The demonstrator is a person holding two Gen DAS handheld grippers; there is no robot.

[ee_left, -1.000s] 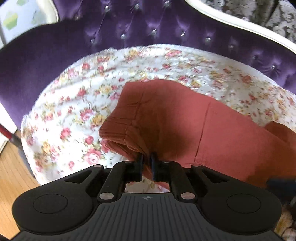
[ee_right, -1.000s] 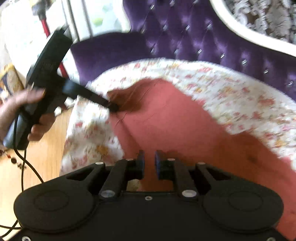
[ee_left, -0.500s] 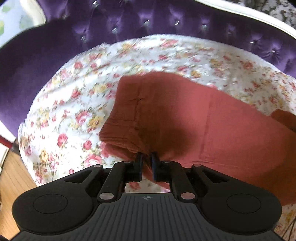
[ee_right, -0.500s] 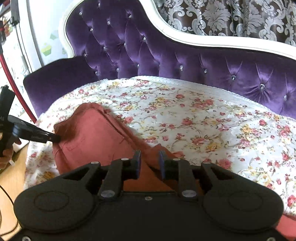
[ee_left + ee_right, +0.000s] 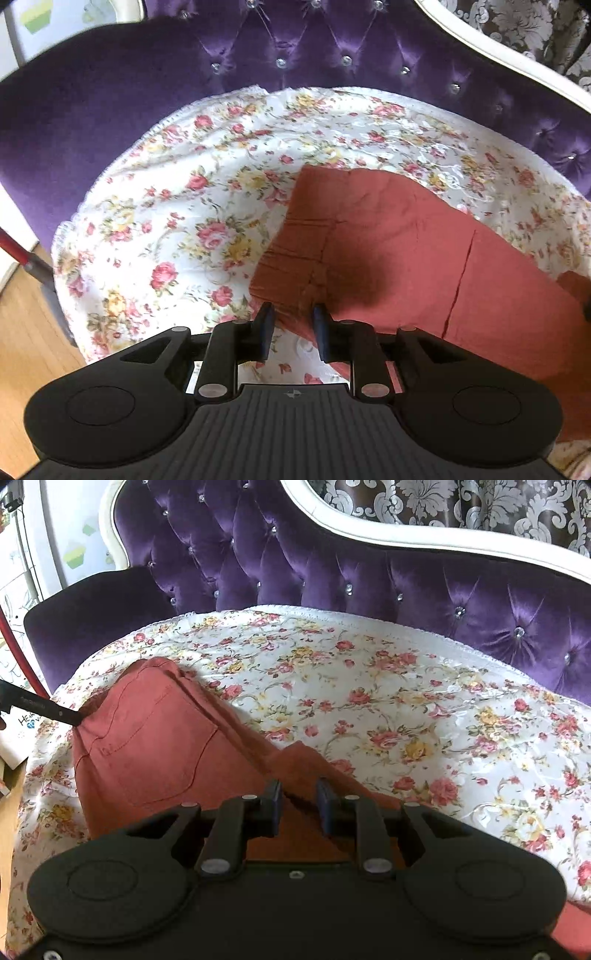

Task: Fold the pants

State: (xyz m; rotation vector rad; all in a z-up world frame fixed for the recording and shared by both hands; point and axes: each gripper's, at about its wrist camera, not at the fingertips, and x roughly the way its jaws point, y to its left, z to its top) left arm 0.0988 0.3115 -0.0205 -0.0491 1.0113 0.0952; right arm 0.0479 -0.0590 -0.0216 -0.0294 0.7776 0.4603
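The rust-red pants lie flat on the floral cover, waistband end toward the left. My left gripper sits at the near waistband corner. Its jaws are opening, and the fabric edge lies between the blue pads with a gap on both sides. In the right wrist view the pants show a back pocket, and a fold ridge rises just ahead of my right gripper. That gripper hovers over the cloth with its jaws apart, gripping nothing. The left gripper's fingers enter from the left edge at the waistband.
A purple tufted sofa back with a white frame curves round behind the cover. The sofa arm is on the left. Wooden floor and a red-and-grey pole lie beyond the seat's left edge.
The left gripper's jaws, shut on the waistband edge before, have parted and the cloth lies flatter. The right gripper's jaws widened and its view swung from the left hand toward the sofa back.
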